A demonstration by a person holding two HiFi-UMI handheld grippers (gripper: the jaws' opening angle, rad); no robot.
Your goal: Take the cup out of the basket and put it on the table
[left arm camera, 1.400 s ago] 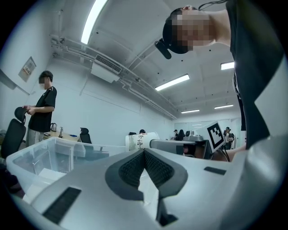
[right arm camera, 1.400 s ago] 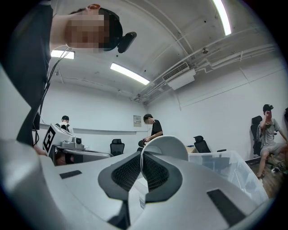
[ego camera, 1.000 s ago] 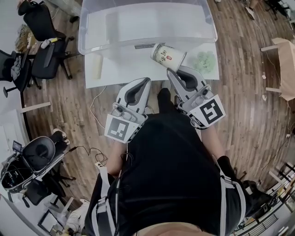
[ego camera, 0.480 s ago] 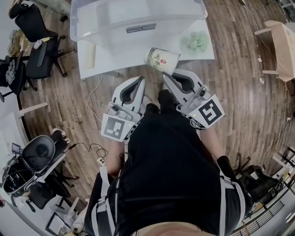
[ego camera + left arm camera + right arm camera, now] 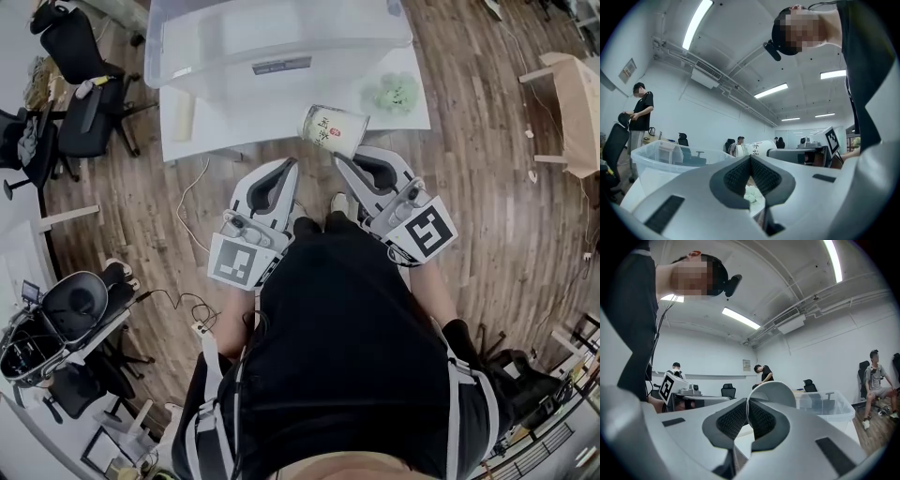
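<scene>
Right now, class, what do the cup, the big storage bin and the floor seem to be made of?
The cup is probably paper: matte white with print, and its wall looks thin at the rim. The storage bin looks like clear plastic, slightly glossy; the table shows through its walls. The floor is wood or wood-look laminate: brown, with plank seams and grain.

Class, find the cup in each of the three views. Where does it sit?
Head view: cup upper centre, tilted at the table's near edge.
Left gripper view: cup centre, sideways, just above the fingers.
Right gripper view: cup centre, its rim pinched between the fingers.
Shared landmark: the clear basket, in all three.
</scene>
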